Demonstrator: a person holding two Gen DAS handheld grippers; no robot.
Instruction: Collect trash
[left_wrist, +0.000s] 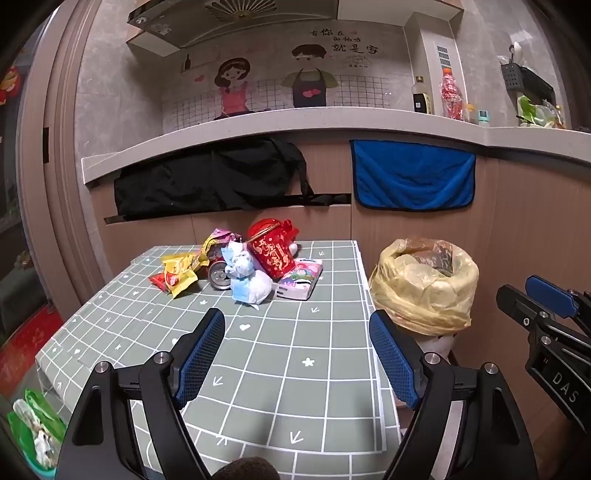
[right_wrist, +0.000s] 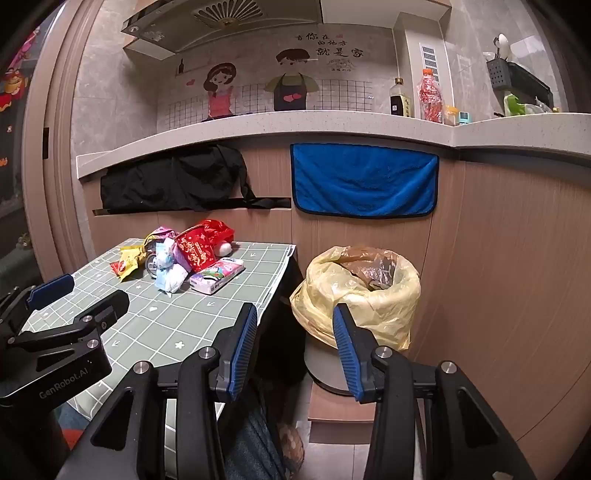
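Observation:
A pile of trash lies at the far side of the green checked table (left_wrist: 280, 369): a red paper cup (left_wrist: 271, 249), a crumpled blue-white mask (left_wrist: 245, 277), a drink can (left_wrist: 218, 275), yellow snack wrappers (left_wrist: 179, 273) and a tissue pack (left_wrist: 301, 278). The pile also shows in the right wrist view (right_wrist: 177, 258). A bin lined with a yellow bag (left_wrist: 424, 284) stands right of the table (right_wrist: 358, 291). My left gripper (left_wrist: 295, 350) is open and empty over the table's near half. My right gripper (right_wrist: 295, 339) is open and empty, short of the bin.
A wooden counter front rises behind the table, with a black bag (left_wrist: 210, 181) and a blue towel (left_wrist: 413, 177) hanging on it. Bottles (left_wrist: 450, 92) stand on the counter top. A green bag (left_wrist: 33, 432) lies on the floor at the left.

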